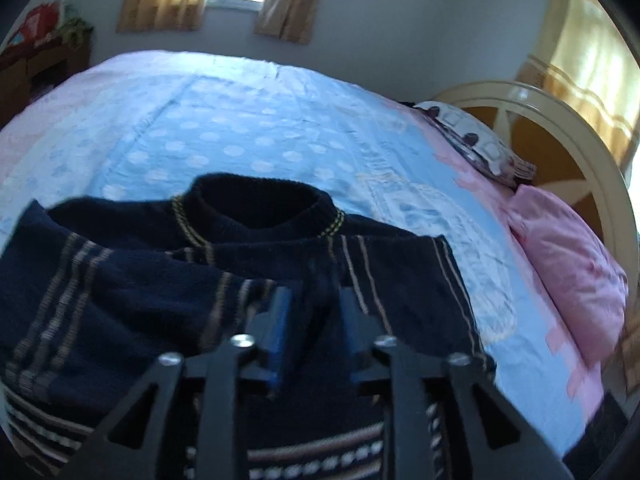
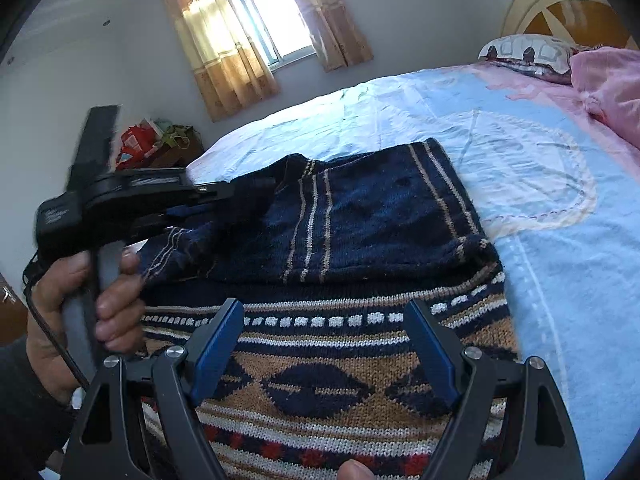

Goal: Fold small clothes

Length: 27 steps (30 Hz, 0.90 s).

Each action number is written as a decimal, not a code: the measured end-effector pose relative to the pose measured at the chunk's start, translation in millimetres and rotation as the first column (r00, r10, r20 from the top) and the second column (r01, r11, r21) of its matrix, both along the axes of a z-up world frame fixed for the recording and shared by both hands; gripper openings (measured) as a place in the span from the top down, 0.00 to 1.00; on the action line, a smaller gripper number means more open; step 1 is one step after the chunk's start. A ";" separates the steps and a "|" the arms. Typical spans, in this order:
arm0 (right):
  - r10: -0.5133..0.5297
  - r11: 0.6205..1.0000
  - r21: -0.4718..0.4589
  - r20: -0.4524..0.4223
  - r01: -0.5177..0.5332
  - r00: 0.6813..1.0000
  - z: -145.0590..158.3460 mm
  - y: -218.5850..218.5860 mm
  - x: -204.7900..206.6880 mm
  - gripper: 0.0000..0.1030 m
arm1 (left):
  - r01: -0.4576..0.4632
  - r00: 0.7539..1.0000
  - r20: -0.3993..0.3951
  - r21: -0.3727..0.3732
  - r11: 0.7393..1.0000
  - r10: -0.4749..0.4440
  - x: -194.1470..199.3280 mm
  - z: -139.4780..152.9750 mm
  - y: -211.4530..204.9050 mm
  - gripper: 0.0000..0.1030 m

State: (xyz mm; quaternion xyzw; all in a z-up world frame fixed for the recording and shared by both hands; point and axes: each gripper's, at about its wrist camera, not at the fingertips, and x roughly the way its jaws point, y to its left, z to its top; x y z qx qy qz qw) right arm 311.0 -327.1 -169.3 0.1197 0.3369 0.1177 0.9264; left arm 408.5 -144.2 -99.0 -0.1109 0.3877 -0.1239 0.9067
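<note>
The left gripper has its fingers pinching a navy fold of the sweater, which lies folded on the bed. The right gripper hovers over the patterned hem, fingers spread.

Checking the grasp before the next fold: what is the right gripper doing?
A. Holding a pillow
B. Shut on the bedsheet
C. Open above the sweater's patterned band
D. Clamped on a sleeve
C: the right gripper has its fingers spread wide, nothing between them, over the patterned part of the sweater.
</note>
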 end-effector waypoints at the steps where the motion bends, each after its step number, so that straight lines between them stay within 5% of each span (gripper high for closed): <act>1: 0.003 1.000 0.001 0.001 -0.003 1.000 -0.2 0.3 -0.1 0.20 | -0.009 1.000 0.026 0.034 0.999 0.008 -8.1 3.3 7.6 0.49; 3: 0.005 1.000 0.003 0.003 -0.005 1.000 0.0 0.2 -1.3 0.20 | -0.036 0.996 0.079 0.095 0.995 0.028 -24.4 7.7 28.4 0.32; 5: -0.005 1.000 0.010 -0.011 0.005 1.000 1.9 -2.8 -1.5 0.20 | -0.094 0.992 0.101 0.164 0.982 0.078 -36.2 7.1 57.2 0.28; 9: 0.019 0.999 0.026 -0.047 -0.017 0.999 20.5 -4.5 4.1 0.20 | -0.283 0.959 0.094 0.266 0.922 0.268 -58.3 -6.4 141.9 0.28; 13: 0.090 0.996 0.026 -0.133 -0.087 0.987 32.6 11.2 29.2 0.22 | -0.424 0.904 0.065 0.248 0.871 0.422 -77.9 -30.6 208.7 0.28; 18: 0.090 0.996 0.028 -0.241 -0.086 0.966 26.3 38.2 82.7 0.34 | -0.436 0.894 -0.058 0.116 0.893 0.444 -85.4 -66.6 240.5 0.28; 25: 0.056 0.997 -0.030 -0.357 -0.071 0.932 -18.7 89.5 130.8 0.40 | -0.402 0.914 -0.044 0.040 0.915 0.404 -87.5 -71.9 245.3 0.24; 27: 0.028 0.988 -0.136 -0.322 -0.075 0.946 -19.7 106.4 132.4 0.66 | -0.396 0.917 -0.042 0.023 0.918 0.397 -88.9 -71.5 244.7 0.23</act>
